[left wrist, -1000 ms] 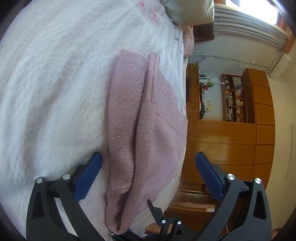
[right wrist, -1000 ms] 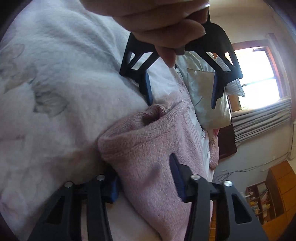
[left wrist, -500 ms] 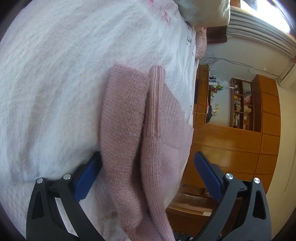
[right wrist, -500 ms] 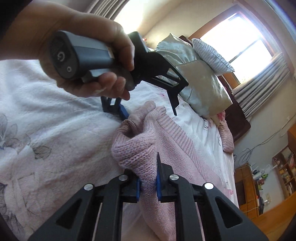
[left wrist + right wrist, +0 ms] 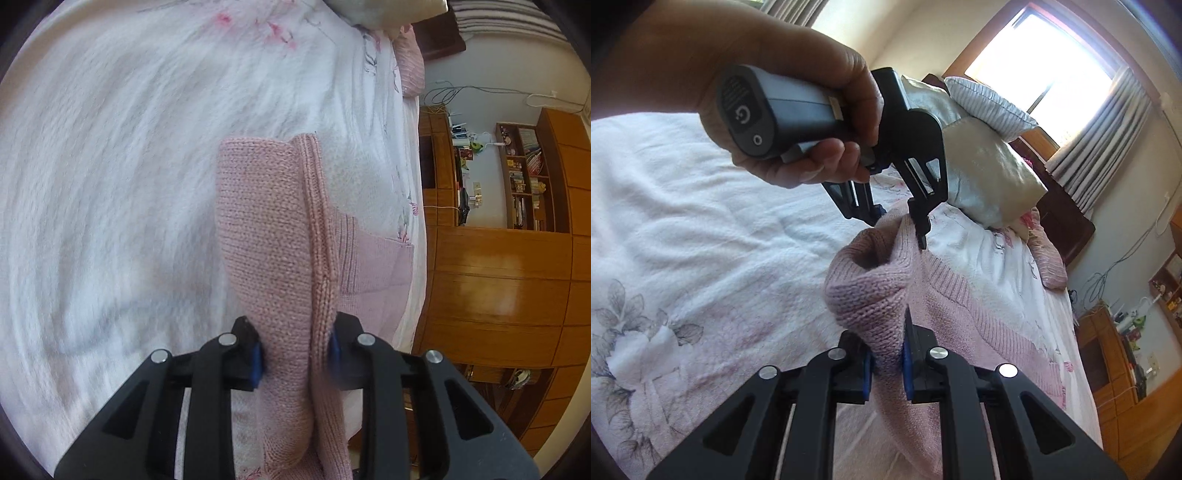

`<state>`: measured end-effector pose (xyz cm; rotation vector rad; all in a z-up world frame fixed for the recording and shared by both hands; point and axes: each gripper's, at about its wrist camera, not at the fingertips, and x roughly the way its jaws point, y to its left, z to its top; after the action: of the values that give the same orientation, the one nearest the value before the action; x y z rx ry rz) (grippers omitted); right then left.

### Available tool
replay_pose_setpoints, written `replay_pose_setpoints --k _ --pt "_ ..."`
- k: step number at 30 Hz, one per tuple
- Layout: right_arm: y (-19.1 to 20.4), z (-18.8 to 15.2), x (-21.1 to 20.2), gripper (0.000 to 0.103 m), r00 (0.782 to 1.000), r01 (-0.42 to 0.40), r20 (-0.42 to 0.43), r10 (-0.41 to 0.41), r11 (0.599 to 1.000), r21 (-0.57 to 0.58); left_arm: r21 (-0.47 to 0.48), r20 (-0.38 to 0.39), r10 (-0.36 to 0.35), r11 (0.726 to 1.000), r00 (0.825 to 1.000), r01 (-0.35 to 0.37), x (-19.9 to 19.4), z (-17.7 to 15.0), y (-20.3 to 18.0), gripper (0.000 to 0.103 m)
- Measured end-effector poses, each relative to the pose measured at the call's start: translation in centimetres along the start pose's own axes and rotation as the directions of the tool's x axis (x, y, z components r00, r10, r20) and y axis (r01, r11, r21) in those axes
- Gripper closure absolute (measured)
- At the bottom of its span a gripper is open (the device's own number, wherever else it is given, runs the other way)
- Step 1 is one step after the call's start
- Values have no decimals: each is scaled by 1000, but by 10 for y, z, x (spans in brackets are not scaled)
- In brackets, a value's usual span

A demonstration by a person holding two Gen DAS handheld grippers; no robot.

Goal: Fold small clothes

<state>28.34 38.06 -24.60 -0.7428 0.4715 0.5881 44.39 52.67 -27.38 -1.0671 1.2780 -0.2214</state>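
Note:
A pink knitted sweater (image 5: 269, 229) lies on a white bedspread (image 5: 110, 166), folded lengthwise with its ribbed edge on top. My left gripper (image 5: 295, 358) is shut on a thick fold of it at the near end. In the right wrist view my right gripper (image 5: 888, 363) is shut on another bunched fold of the pink sweater (image 5: 879, 291), lifted off the bed. A hand (image 5: 798, 110) holds the left gripper (image 5: 901, 221) there, its fingers pinching the sweater's far end. The knit arches between both grips.
Silvery and striped pillows (image 5: 982, 173) lie at the head of the bed under a bright window (image 5: 1045, 62). A second pink garment (image 5: 1049, 258) rests near the bed edge. Wooden cabinets and shelves (image 5: 517, 258) stand past the bed's right edge. The flowered white bedspread (image 5: 665, 258) stretches to the left.
My left gripper went from open around the sweater to shut on its fold. My right gripper, shut since half a second ago, keeps its hold; the sweater's edge has risen off the bed.

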Motion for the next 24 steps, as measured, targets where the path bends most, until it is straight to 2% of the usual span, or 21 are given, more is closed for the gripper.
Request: replay_pose_setpoints --k 15,24 --pt "-63 -4 -42 91 998 -14 67 2 985 173 105 29 123 986 992 -126 -9 -3 -92 78" --pt "-127 -25 -64 91 994 -57 106 19 929 365 167 49 234 957 971 -239 7 -7 -152 78"
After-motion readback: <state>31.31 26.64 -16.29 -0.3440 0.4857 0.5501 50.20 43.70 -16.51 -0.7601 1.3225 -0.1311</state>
